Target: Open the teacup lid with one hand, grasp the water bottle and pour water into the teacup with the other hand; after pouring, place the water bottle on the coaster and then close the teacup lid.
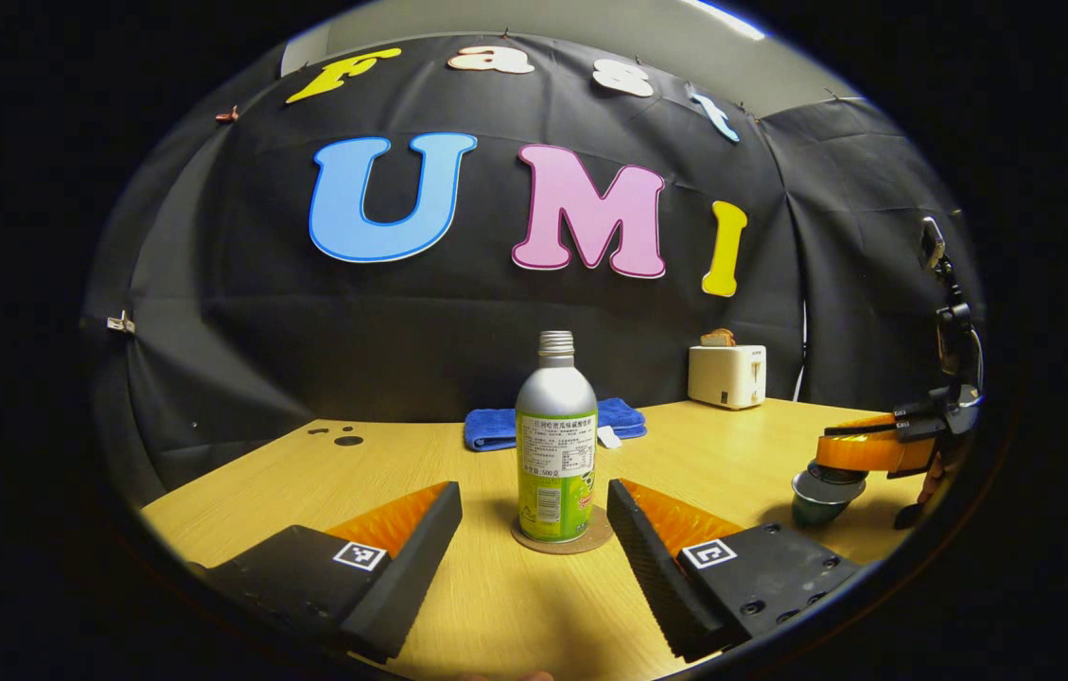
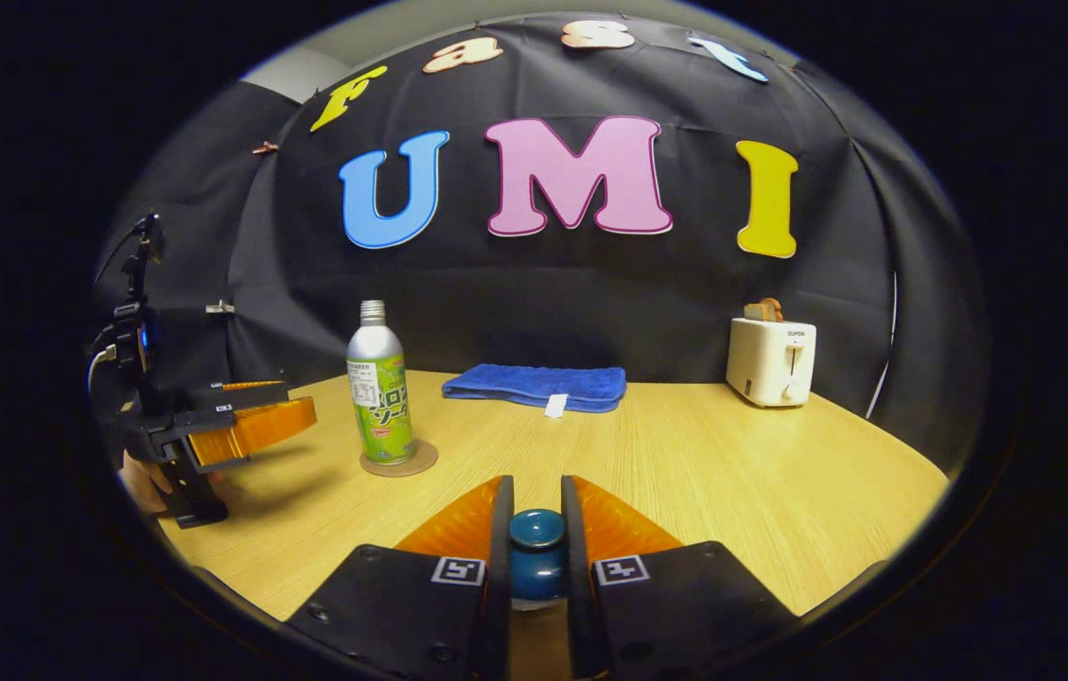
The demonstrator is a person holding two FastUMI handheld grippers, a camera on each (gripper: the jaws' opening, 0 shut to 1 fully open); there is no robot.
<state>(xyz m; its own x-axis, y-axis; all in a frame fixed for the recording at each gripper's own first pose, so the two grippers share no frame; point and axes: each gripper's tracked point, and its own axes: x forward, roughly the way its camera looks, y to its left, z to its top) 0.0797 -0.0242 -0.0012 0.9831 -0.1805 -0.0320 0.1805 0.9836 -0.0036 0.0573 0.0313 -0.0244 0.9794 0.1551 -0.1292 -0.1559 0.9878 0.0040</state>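
Teacup lid (image 2: 535, 530) knob pinched in my right gripper (image 2: 536, 544); teacup (image 1: 822, 494) far right. Water bottle (image 1: 556, 437) stands on coaster (image 1: 562, 539), between my left gripper's (image 1: 534, 530) wide-open, empty fingers. I'd lower the lid straight, centred.

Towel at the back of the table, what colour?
Blue, the folded towel has a small white tag; the right gripper view shows it best.

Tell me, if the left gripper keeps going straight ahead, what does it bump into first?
Most likely the water bottle. It stands on its coaster right in line with the gap of the open left gripper, so it would probably slide between the fingers. The blue towel lies farther back.
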